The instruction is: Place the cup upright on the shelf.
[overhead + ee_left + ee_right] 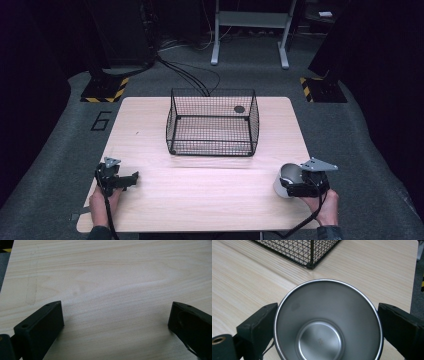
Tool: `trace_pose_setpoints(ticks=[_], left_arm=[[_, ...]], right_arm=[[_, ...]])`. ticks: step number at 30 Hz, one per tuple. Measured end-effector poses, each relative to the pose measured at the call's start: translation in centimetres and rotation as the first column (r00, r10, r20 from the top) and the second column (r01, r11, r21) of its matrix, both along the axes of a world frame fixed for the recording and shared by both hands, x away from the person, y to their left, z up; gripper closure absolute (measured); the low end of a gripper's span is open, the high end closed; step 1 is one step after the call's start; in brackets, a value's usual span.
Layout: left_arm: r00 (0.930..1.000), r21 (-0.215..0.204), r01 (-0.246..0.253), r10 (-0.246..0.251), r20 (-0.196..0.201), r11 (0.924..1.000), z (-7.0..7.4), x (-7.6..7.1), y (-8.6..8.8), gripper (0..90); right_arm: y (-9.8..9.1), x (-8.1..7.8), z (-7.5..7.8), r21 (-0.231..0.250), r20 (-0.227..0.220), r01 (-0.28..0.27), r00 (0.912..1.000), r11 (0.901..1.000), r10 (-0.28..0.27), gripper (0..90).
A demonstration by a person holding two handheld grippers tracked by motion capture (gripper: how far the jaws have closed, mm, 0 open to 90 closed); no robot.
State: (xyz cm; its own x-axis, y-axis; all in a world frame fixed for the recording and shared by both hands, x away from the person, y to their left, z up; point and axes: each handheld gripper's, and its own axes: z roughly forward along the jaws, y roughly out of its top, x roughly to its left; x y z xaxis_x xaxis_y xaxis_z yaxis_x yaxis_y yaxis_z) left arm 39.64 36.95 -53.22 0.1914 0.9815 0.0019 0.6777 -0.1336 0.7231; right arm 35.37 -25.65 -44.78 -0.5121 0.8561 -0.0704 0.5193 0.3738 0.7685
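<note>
A steel cup (286, 176) stands at the table's near right, open end up and empty. My right gripper (291, 187) holds it from the near side. In the right gripper view its two black jaws press against opposite sides of the steel cup (322, 340), so the right gripper (328, 315) is shut on it. At the table's near left, my left gripper (131, 179) rests low over the wood. The left gripper (116, 315) is open with bare wood between its jaws.
A black wire basket (212, 125) stands at mid-table toward the back, and its corner (304, 250) lies just beyond the cup. A dark round spot (239, 109) shows through its far right mesh. Bare wooden table (200, 200) lies between the hands.
</note>
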Motion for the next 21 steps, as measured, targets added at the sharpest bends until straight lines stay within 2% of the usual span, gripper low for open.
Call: trace_pose_setpoints(ticks=[8, 14, 21], left_arm=[[1.0, 0.0, 0.0, 0.0, 0.0, 1.0, 0.0, 0.0, 0.0, 0.2], [1.0, 0.0, 0.0, 0.0, 0.0, 1.0, 0.0, 0.0, 0.0, 0.2], [1.0, 0.0, 0.0, 0.0, 0.0, 1.0, 0.0, 0.0, 0.0, 0.2]], right_arm=[[0.1, -0.1, -0.1, 0.019, 0.005, 0.015, 0.9999, 0.9997, -0.015, 6.0], [0.3, 0.1, 0.2, 0.008, 0.013, 0.012, 0.9998, 0.9999, -0.012, 6.0], [1.2, 0.5, 0.8, 0.006, 0.02, -0.011, 0.9997, 0.9999, 0.011, 6.0]])
